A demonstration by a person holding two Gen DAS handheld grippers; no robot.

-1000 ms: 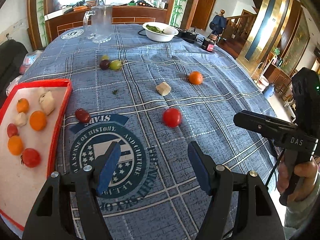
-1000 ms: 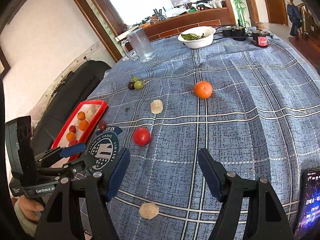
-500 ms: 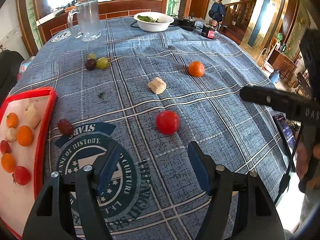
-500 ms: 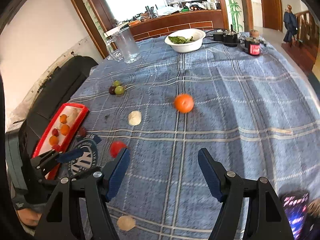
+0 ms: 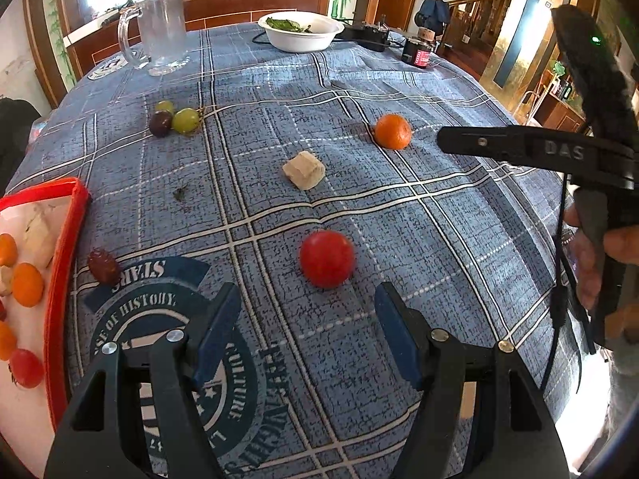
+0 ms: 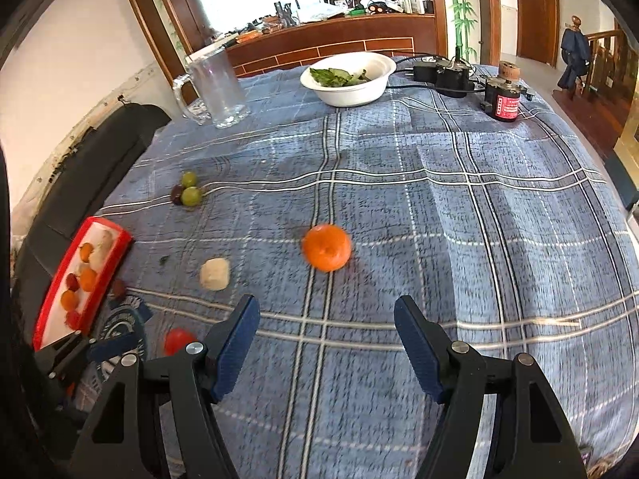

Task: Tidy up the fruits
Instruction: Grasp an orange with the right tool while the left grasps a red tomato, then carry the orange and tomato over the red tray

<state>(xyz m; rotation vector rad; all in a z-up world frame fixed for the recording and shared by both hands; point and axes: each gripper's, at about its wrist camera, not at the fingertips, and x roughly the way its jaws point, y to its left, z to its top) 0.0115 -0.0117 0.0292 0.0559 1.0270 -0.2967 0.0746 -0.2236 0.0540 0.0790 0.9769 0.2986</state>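
My left gripper (image 5: 305, 313) is open and empty, just short of a red tomato (image 5: 326, 258) on the blue cloth. My right gripper (image 6: 326, 321) is open and empty, with an orange (image 6: 326, 247) just beyond its fingertips. The orange also shows in the left wrist view (image 5: 393, 131), with the right gripper's finger (image 5: 479, 143) beside it. A red-rimmed tray (image 5: 66, 247) at the left holds several small fruits and pale chunks. A dark red fruit (image 5: 103, 266) lies beside the tray. Grapes (image 5: 175, 119) and a pale chunk (image 5: 303, 169) lie farther out.
A glass mug (image 5: 161, 34), a white bowl of greens (image 5: 300, 32), black adapters (image 6: 443, 74) and a small red-labelled jar (image 6: 504, 97) stand at the far side of the table. A black chair (image 6: 92, 167) stands at the left edge.
Both grippers have moved forward. The tomato is now close to my left gripper, and the orange is now close in front of my right gripper. Both stay open.
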